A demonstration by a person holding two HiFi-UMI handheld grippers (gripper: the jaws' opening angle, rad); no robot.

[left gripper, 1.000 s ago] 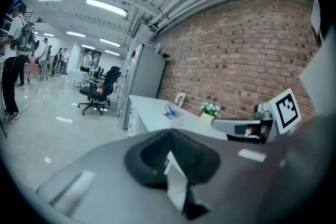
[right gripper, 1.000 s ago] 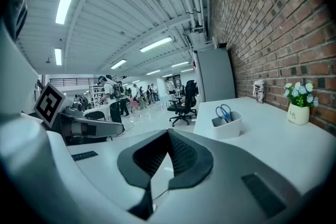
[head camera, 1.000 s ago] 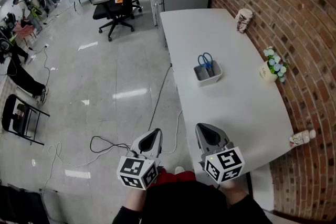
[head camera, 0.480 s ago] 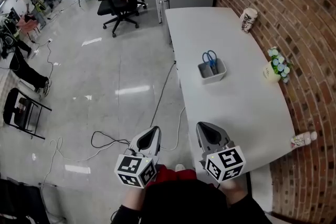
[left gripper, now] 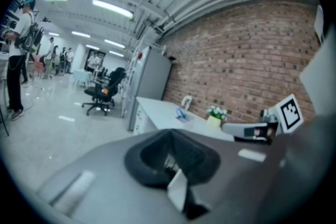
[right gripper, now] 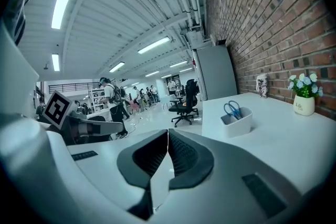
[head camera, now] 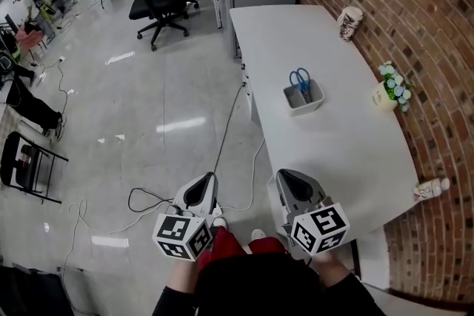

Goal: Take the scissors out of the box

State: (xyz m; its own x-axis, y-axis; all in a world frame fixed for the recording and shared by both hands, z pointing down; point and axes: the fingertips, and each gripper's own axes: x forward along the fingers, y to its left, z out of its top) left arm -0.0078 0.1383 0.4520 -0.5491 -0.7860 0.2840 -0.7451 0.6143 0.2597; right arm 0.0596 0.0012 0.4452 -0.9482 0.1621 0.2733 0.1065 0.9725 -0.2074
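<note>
The scissors [head camera: 300, 78] have blue handles and stand upright in a small white box [head camera: 304, 100] near the middle of the white table [head camera: 348, 152]. Both show small and far ahead in the right gripper view, the scissors [right gripper: 231, 108] in the box [right gripper: 236, 124]. My left gripper [head camera: 205, 185] is shut and empty over the floor, left of the table. My right gripper [head camera: 289, 181] is shut and empty at the table's near left corner, well short of the box. Each gripper view shows its own jaws closed together, left gripper [left gripper: 171, 131] and right gripper [right gripper: 168, 129].
A brick wall [head camera: 415, 26] runs along the table's right side. On the table stand a paper cup [head camera: 349, 21] and a flower pot [head camera: 388, 94], and a bottle [head camera: 429, 189] lies there. Cables [head camera: 148, 200] trail on the floor; an office chair [head camera: 159, 0] and a folding chair [head camera: 26, 166] stand to the left.
Both grippers have shifted slightly along the table's near end; the left one now sits lower and further left in the head view. Red shoes now show below. Both stay shut.
</note>
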